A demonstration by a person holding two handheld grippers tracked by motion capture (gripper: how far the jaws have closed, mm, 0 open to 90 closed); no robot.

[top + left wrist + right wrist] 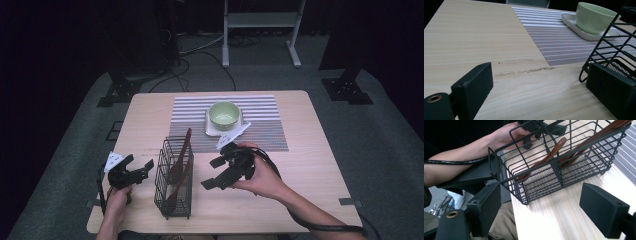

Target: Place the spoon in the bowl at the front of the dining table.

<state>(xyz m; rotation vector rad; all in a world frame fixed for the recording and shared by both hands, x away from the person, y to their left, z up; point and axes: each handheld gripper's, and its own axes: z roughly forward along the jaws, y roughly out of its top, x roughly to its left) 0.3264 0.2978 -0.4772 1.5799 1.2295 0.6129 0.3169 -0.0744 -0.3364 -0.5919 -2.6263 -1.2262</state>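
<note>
A black wire basket stands on the wooden table near its front edge, with two brown wooden utensils leaning inside. My left gripper is just left of the basket, open and holding nothing. In the left gripper view its jaws frame bare table, with the basket at the right. My right gripper is open just right of the basket. In the right gripper view, the right gripper points at the basket and the utensils.
A pale green bowl sits on a white tray upon a striped placemat at the table's back middle. The bowl and placemat also appear ahead of the left gripper. A white stand is behind the table.
</note>
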